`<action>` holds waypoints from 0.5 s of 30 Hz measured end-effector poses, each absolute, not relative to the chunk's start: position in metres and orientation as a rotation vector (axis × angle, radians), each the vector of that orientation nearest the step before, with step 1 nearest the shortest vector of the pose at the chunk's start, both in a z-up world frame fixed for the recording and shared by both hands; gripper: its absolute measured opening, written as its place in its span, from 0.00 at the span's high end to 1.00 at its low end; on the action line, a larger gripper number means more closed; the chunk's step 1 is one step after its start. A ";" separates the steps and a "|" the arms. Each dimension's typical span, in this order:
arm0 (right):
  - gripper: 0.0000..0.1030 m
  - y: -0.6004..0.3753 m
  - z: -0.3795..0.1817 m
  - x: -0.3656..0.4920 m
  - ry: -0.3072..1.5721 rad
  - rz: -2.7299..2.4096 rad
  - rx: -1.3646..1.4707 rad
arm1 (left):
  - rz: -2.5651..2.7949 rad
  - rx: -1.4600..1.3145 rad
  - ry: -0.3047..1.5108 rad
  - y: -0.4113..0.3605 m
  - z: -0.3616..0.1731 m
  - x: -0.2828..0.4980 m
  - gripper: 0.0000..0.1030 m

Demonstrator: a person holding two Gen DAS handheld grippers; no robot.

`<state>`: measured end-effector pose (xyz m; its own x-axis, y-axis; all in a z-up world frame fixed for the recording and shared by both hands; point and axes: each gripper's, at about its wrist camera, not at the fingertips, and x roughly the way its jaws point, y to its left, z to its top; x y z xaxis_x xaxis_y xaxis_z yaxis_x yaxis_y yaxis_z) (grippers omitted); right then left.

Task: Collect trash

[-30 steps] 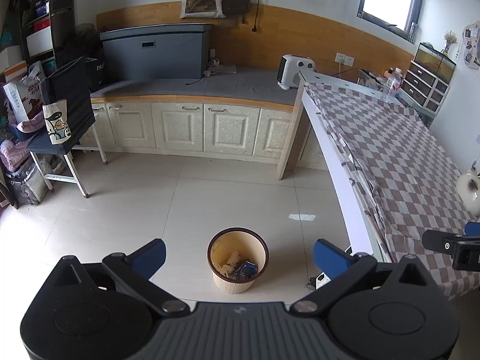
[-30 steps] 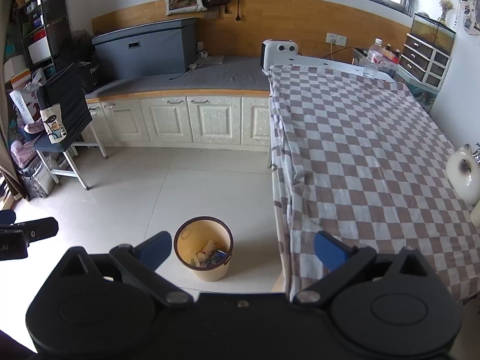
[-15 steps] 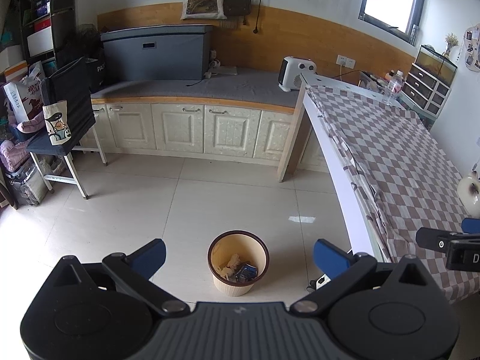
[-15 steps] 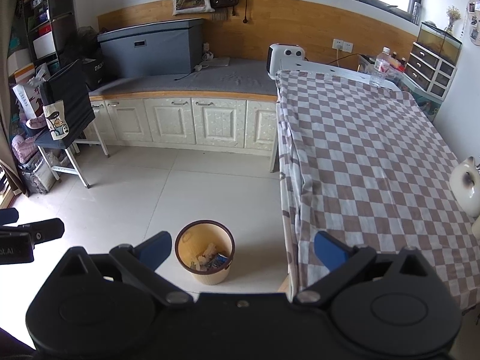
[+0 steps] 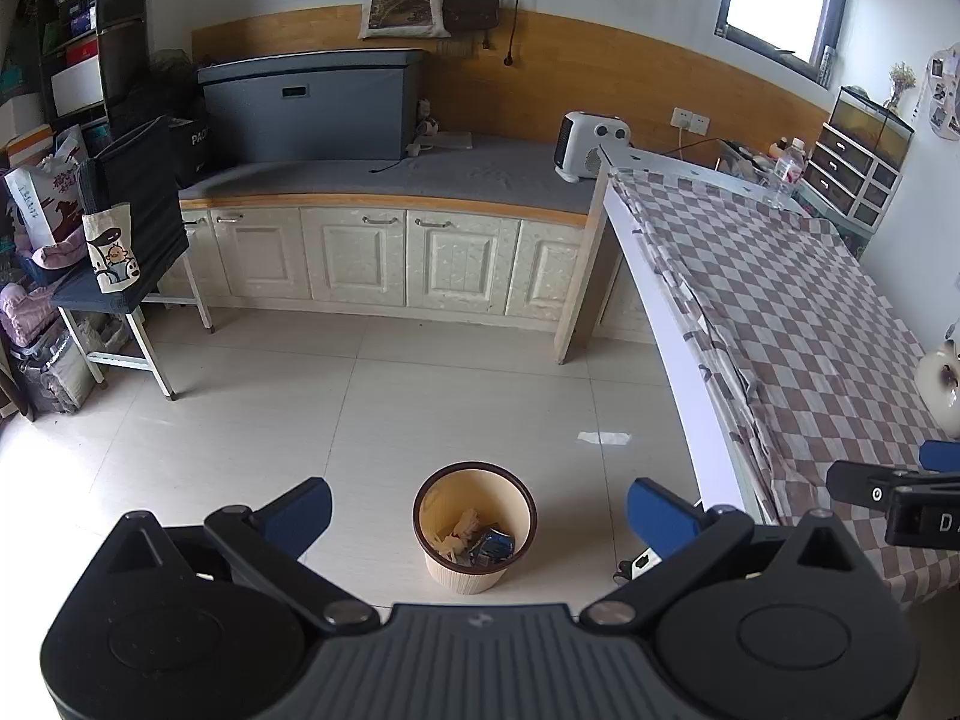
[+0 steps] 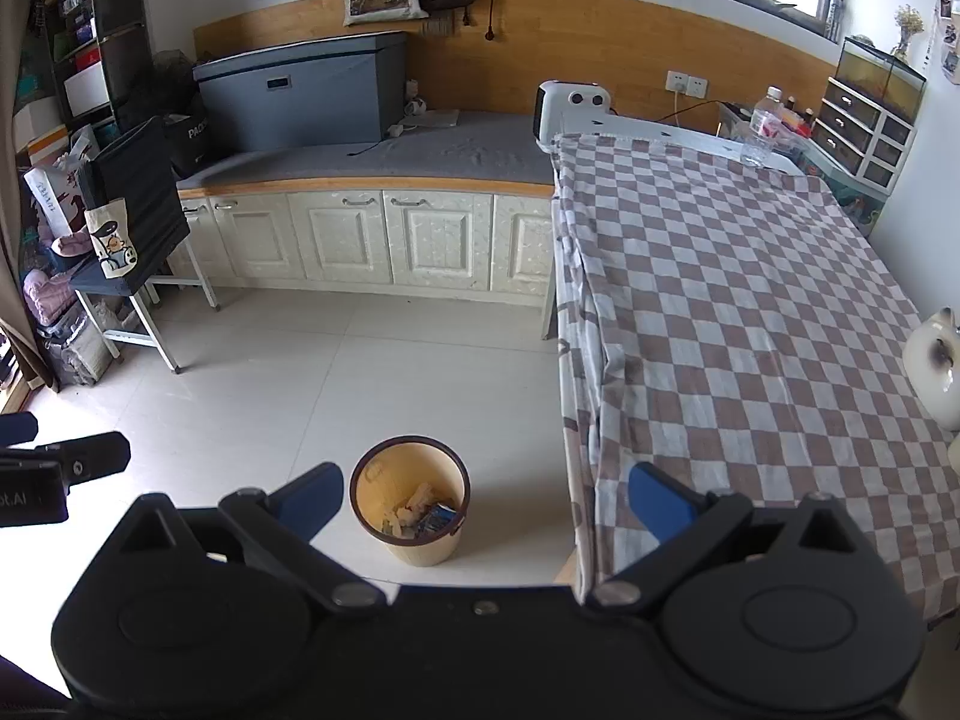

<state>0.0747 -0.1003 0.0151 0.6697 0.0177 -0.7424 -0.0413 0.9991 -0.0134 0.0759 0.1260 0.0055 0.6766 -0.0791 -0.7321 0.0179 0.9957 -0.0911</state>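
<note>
Claws first: my left claw [image 5: 477, 504] has its blue fingers spread wide with nothing between them, and my right claw [image 6: 485, 495] is just as wide apart and bare. Both hang above the pale tiled floor [image 5: 252, 420]. The waste bin [image 5: 474, 525] stands on that floor, near the corner of the desk [image 6: 738, 324] under its brown-and-white checked cloth. It is a beige tub with a dark brown rim, holding tan crumpled scraps and a blue wrapper. The left view alone shows a white scrap [image 5: 603, 437] lying on the tiles beyond the bin; the right view alone shows the whole cloth top.
</note>
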 end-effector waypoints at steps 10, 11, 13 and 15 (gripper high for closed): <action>0.01 -0.107 0.013 0.076 0.838 0.033 -0.027 | -0.053 -0.077 0.826 0.124 0.006 0.076 0.00; 0.01 -0.107 0.012 0.076 0.838 0.033 -0.027 | -0.053 -0.077 0.826 0.124 0.006 0.076 0.00; 0.01 -0.107 0.013 0.076 0.837 0.033 -0.027 | -0.052 -0.076 0.826 0.124 0.006 0.076 0.00; 0.01 -0.107 0.013 0.076 0.838 0.032 -0.026 | -0.053 -0.076 0.826 0.124 0.006 0.076 0.00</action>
<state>0.0759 -0.1067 0.0129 0.6687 0.0185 -0.7433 -0.0389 0.9992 -0.0101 0.0760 0.1240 0.0058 0.6769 -0.0766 -0.7321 0.0171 0.9959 -0.0884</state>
